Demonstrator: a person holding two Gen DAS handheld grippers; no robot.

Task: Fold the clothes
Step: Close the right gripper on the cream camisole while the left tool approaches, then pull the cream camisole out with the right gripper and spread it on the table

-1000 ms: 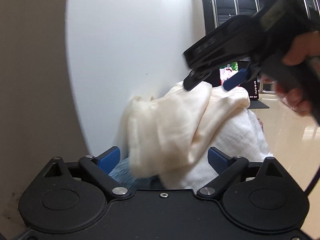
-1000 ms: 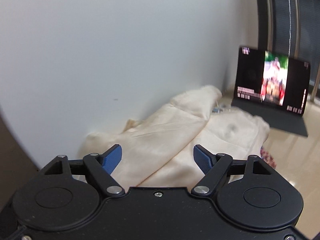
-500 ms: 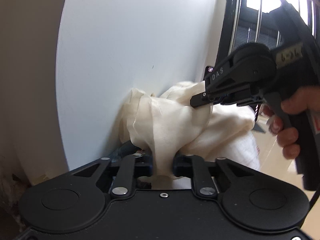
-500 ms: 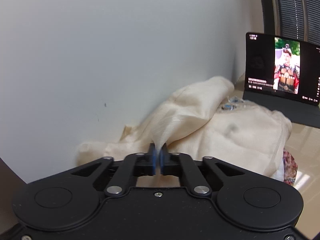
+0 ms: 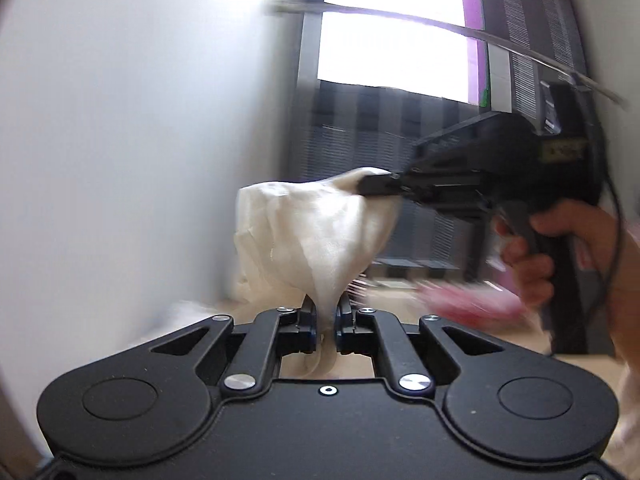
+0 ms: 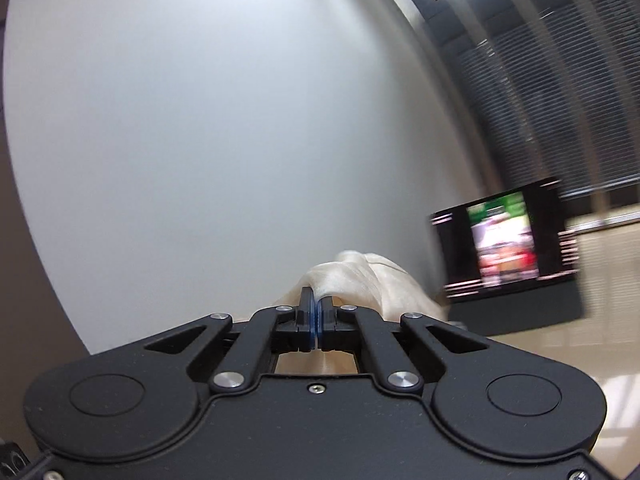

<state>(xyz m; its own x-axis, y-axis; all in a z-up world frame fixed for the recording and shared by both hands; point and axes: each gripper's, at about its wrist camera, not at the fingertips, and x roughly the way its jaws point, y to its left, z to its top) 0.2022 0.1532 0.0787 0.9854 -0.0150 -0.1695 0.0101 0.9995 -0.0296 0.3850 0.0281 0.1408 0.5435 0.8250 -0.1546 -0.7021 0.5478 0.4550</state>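
since the earlier frames both grippers have been closed onto the cream garment and it has been lifted off the pile against the white wall. from the left wrist, the left gripper is seen with its jaws drawn almost together, a gathered fold of the cream cloth being pinched between the blue pads; the cloth is stretched up and to the right, where another part of it is clamped in the tip of the right gripper, held by a hand. a bright window and dark blinds are seen behind, and a blurred pink item lies low at the right. from the right wrist, the right gripper is shown fully closed, with the garment caught between its pads and bunched just ahead of them. a lit tablet is propped to the right, blurred.
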